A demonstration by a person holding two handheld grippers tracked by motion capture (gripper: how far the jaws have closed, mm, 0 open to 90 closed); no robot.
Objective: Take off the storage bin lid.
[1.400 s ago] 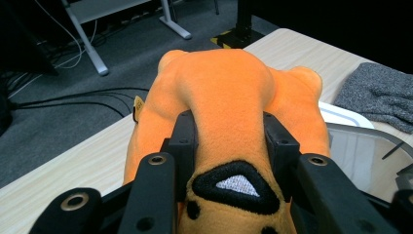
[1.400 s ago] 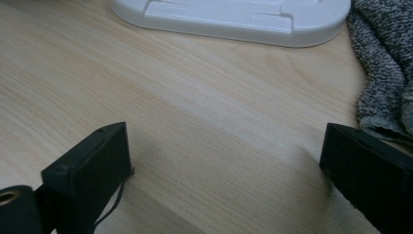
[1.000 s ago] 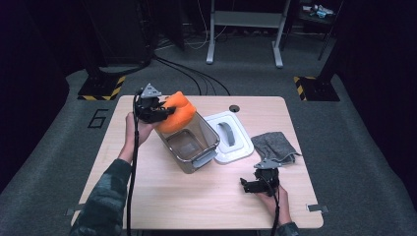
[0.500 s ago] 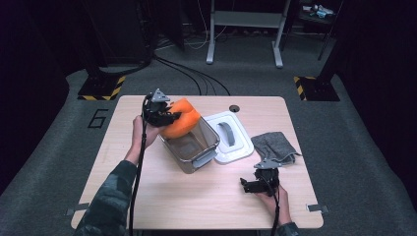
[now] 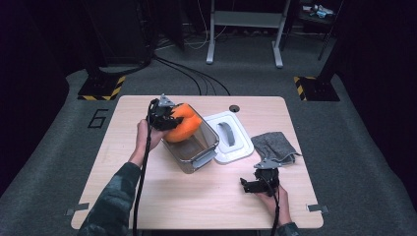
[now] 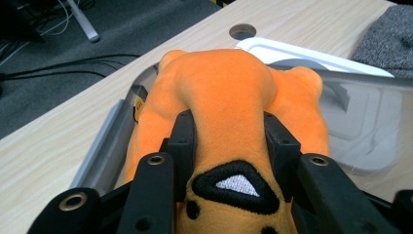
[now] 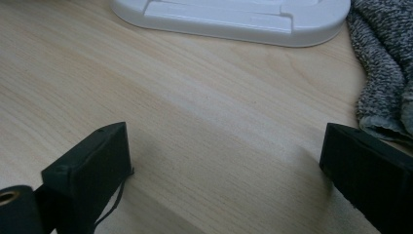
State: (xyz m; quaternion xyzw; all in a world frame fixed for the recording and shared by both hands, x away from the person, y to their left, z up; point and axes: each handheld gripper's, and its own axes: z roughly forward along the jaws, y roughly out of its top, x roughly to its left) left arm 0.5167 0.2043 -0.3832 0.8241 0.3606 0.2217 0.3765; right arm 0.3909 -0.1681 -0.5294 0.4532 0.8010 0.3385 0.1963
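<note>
Orange plush toy (image 6: 229,97), one, gripped over one clear container (image 5: 196,147).

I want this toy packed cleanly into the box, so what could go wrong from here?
1. The orange plush toy bulges past the clear container rim on the near side; lowered like this, it may snag there.
2. The left gripper pinches only a soft fold, which could slip out.
3. Nothing steadies the container: the right gripper rests open on the table, so pushing might slide it into the white lid.
</note>
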